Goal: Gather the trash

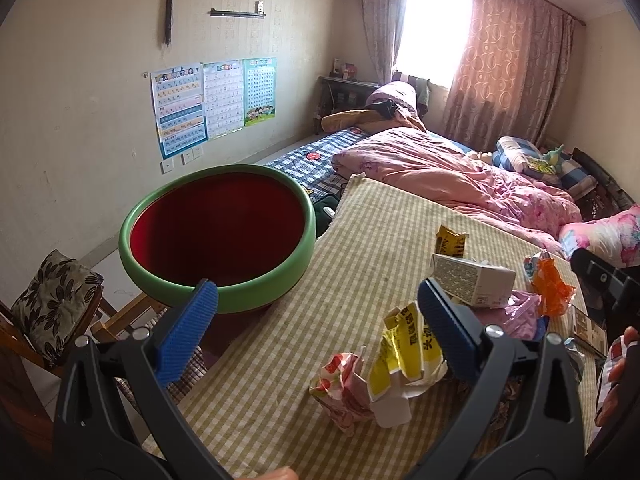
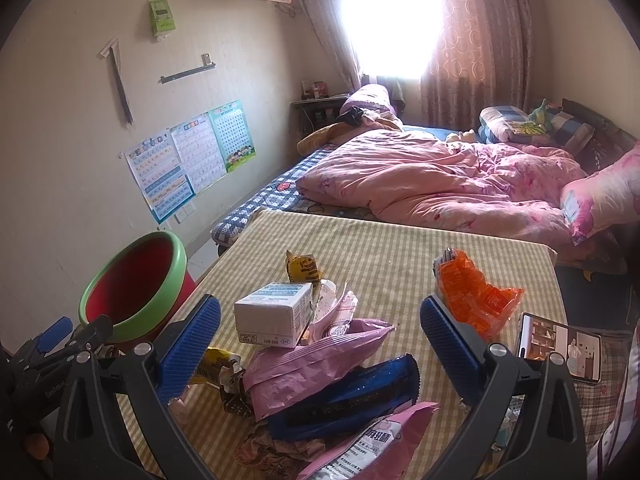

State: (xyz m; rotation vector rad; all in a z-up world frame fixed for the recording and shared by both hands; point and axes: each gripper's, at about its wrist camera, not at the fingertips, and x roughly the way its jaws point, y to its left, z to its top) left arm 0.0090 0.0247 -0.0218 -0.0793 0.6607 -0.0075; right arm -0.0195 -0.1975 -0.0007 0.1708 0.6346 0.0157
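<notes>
The left gripper [image 1: 318, 312] has its jaws wide and empty above the checked counter [image 1: 360, 220]. The right gripper [image 2: 320, 330] likewise has its jaws wide, holding nothing. Wrappers [image 2: 316, 360] and a white carton [image 2: 272, 316] lie on the counter. The red bin [image 1: 218, 236] stands at its left edge.
</notes>
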